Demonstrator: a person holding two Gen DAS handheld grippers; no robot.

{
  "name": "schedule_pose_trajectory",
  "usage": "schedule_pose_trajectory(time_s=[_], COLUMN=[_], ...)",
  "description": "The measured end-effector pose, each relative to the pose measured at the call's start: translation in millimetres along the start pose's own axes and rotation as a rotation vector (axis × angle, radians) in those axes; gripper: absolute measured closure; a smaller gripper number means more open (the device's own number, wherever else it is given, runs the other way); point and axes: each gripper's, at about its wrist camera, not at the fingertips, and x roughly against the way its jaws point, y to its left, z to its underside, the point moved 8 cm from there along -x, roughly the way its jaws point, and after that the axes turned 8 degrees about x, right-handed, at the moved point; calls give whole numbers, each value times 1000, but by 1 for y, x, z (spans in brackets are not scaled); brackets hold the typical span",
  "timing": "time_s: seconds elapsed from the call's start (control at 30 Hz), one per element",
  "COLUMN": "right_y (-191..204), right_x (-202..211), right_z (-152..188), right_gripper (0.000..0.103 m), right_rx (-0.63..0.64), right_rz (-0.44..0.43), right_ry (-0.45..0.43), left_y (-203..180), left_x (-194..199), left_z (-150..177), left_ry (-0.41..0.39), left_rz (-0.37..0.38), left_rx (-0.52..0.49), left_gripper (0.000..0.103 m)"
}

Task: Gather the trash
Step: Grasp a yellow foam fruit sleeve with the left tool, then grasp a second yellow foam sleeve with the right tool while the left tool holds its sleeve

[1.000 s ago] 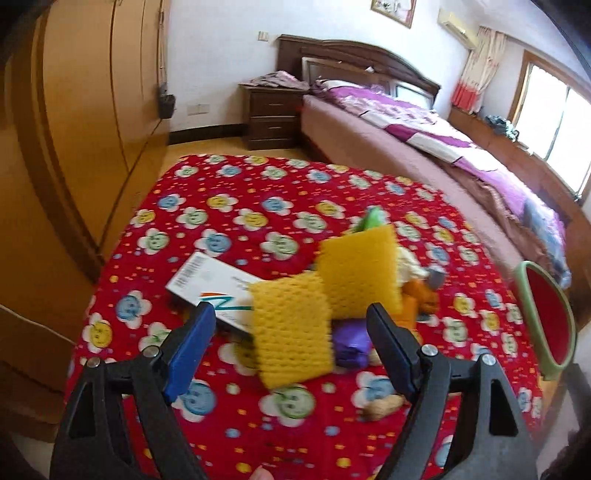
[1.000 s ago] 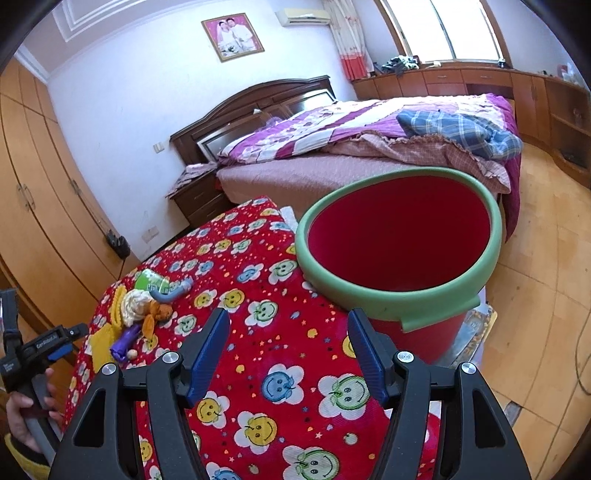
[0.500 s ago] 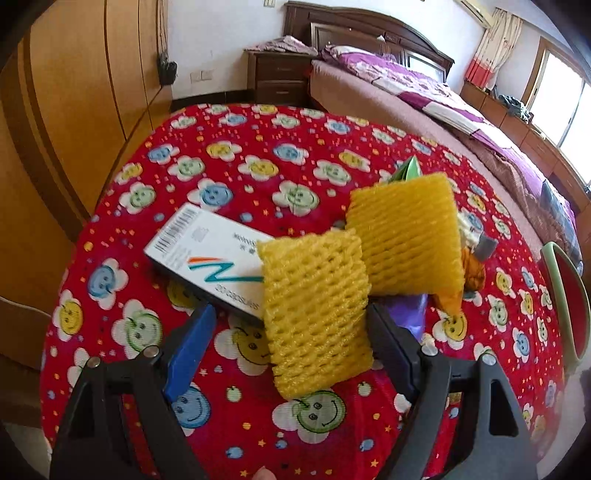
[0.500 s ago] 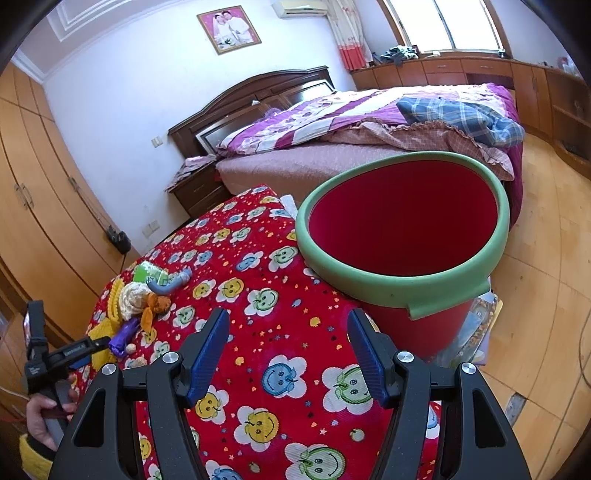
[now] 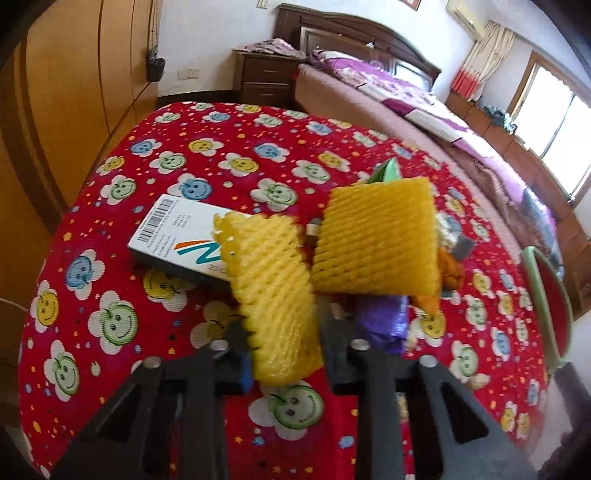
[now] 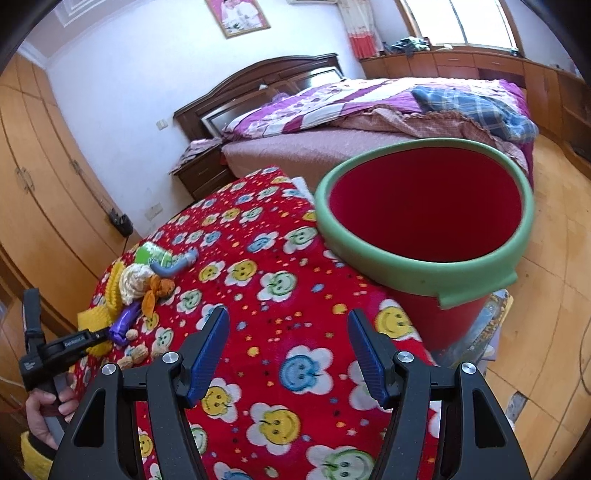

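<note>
The left gripper is closing on a yellow foam fruit net amid trash near the table's edge, while the right gripper hangs spread before the red bin.

Daylight, bright, both views. Source is the wood-framed windows at the right in the left wrist view and the top right in the right wrist view; panes blown out white. Strong fisheye: black vignette in the corners, tall orange-brown wooden wardrobe doors bow hard near the edges. Left wrist view is motion-smeared and soft, worst on the yellow foam fruit net. Right wrist view is sharp. Shadows under the black gripper frames are soft on the red smiley-flower tablecloth.
</note>
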Motion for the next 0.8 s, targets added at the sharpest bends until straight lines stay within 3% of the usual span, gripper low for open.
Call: schedule_pose_trajectory(time_s=[0.23,0.8], right_y=[37,174], right_x=[-19,-74], right_z=[-5,-23], right_gripper=[35,36], right_rx=[71,260], right_rz=[-53,-271], right_ry=[42,131], left_y=[-4,56], left_x=[23,51], left_z=[-7,-28], left_ry=[-57,-135], left_rz=[56,40], left_rx=[-24,75], left_gripper=[91,92])
